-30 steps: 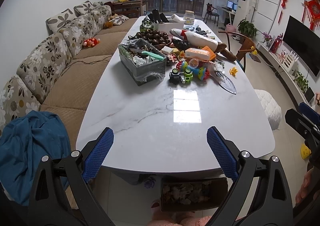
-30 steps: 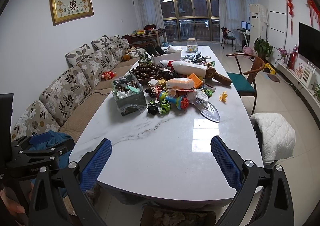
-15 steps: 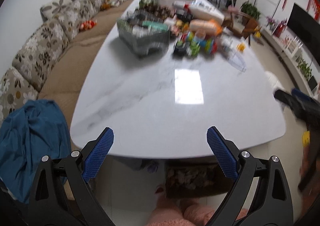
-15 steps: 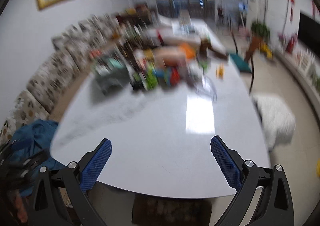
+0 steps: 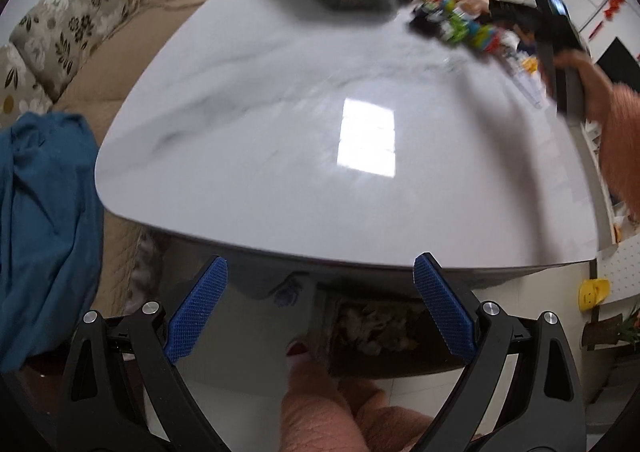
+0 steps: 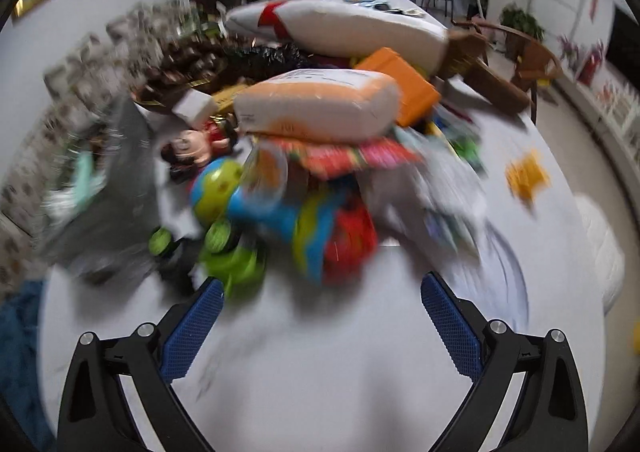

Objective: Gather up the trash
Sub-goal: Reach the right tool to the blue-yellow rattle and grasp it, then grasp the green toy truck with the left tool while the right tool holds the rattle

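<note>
My right gripper (image 6: 320, 316) is open and empty, low over the white marble table (image 6: 320, 384), close to a blurred heap. Nearest its fingers lie a colourful plastic toy (image 6: 296, 223) and a green toy truck (image 6: 228, 256). A crumpled clear plastic wrapper (image 6: 440, 203) lies just right of them, and a red-pink packet (image 6: 352, 155) sits under a tissue pack (image 6: 320, 103). My left gripper (image 5: 320, 288) is open and empty at the table's near edge (image 5: 320, 256). A brown bin of scraps (image 5: 372, 328) stands on the floor under that edge.
A grey basket (image 6: 112, 179) stands left of the heap, with an orange box (image 6: 404, 87) and a large white bag (image 6: 352, 27) behind. A yellow toy (image 6: 526, 175) lies to the right. A blue cloth (image 5: 44, 219) covers the sofa. A hand holds the other gripper's black body (image 5: 556, 51).
My right gripper has moved fast forward over the table, up to the toy heap. My left gripper has tilted down towards the table's near edge and the bin. Both stay open.
</note>
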Demonstrator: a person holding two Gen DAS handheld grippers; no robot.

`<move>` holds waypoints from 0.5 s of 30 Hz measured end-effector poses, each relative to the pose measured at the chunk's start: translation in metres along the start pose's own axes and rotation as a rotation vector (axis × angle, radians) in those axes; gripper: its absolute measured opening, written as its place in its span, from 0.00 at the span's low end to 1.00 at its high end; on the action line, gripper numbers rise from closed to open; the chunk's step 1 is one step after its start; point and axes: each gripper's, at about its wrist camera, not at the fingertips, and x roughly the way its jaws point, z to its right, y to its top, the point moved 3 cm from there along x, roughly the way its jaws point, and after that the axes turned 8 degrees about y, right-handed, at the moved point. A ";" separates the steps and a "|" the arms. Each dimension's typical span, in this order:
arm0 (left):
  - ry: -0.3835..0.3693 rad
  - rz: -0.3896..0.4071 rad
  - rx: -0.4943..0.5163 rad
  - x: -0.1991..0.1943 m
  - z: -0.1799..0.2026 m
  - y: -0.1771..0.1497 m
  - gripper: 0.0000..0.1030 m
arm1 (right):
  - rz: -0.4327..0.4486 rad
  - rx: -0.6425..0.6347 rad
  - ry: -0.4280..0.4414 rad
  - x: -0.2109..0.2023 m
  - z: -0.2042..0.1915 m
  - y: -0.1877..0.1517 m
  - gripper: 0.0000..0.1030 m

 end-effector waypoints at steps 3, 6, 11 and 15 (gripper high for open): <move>-0.018 -0.064 0.005 0.017 -0.008 0.005 0.89 | -0.057 -0.034 -0.015 0.024 0.002 0.017 0.88; -0.030 -0.074 0.007 0.023 -0.011 0.013 0.89 | -0.217 -0.004 0.082 0.052 0.009 0.014 0.57; -0.059 -0.059 0.028 0.022 -0.003 0.031 0.89 | -0.230 -0.026 0.176 0.032 -0.001 -0.008 0.52; -0.077 -0.015 0.079 0.014 0.015 0.055 0.89 | -0.236 0.012 0.201 0.006 -0.004 -0.039 0.52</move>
